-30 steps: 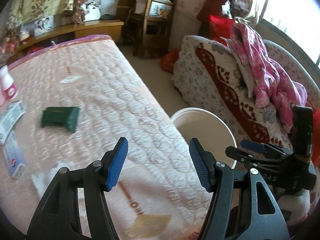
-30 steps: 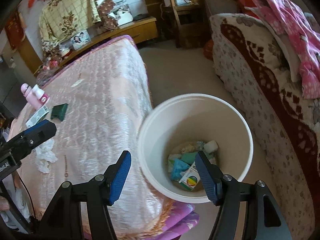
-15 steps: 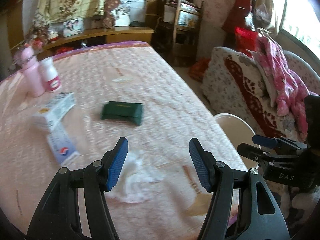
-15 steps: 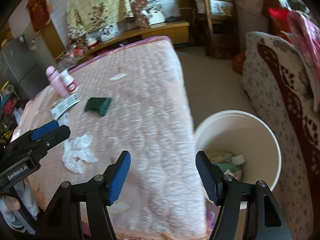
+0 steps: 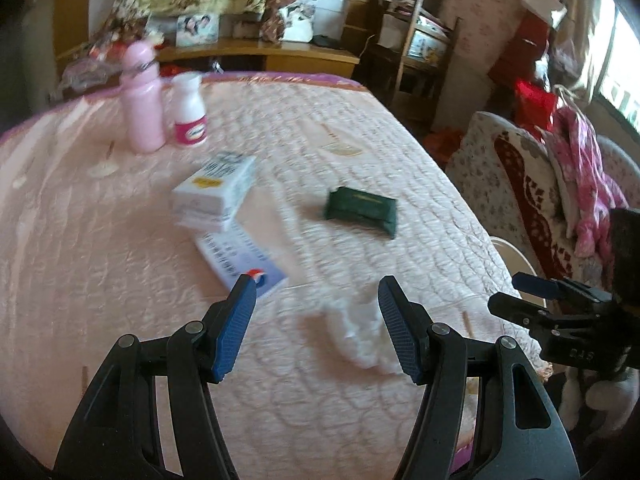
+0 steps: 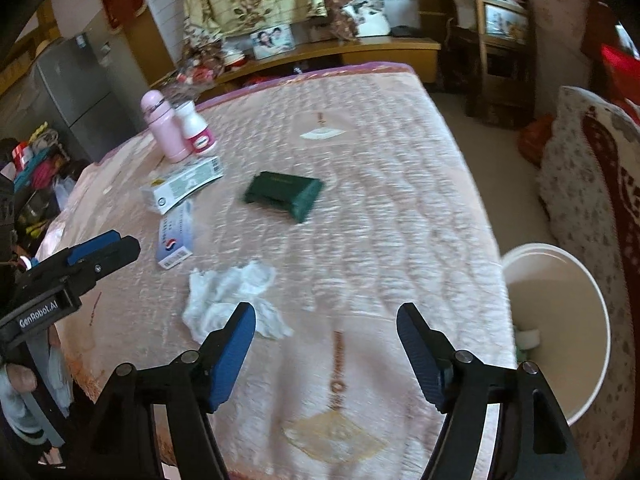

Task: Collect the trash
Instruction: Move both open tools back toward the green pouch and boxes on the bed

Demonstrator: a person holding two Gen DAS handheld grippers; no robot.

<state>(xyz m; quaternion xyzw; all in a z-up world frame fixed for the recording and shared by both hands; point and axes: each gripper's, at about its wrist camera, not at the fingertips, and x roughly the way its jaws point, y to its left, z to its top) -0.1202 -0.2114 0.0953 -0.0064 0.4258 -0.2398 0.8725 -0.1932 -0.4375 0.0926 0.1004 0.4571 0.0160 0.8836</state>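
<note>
Judging by the white bin (image 6: pixel 560 332) beside the bed (image 6: pixel 400 208) already holding some scraps, collection is partly done, with both the left gripper (image 5: pixel 316 328) and right gripper (image 6: pixel 326 354) empty, jaws apart, the right's just widened, while crumpled tissue (image 6: pixel 232 300), green packet (image 6: pixel 284 194) and cartons remain.

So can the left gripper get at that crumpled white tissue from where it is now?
Probably yes. The left gripper is open and empty, with the crumpled tissue lying loose on the bedspread just ahead of its fingers. Nothing lies between them; the blue-and-white box sits off to the side.
</note>
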